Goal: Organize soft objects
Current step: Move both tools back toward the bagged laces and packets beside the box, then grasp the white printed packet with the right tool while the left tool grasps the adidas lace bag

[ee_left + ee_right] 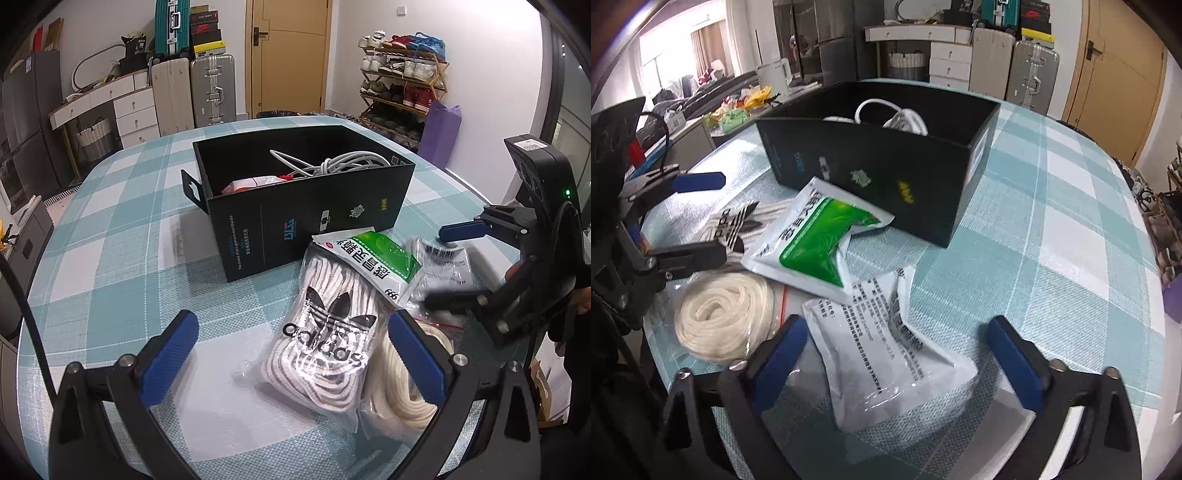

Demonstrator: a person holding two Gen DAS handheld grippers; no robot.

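Four soft packs lie near me: a clear bag of white laces [325,354], a cream rope coil [724,321], a green-and-white sachet [820,243] and a white printed pouch [886,354]. My left gripper [291,354] gapes over the laces, angled down; my right gripper [897,362] straddles the pouch, pads clear. Beyond, the black cardboard box [314,218] holds white cables [332,162].
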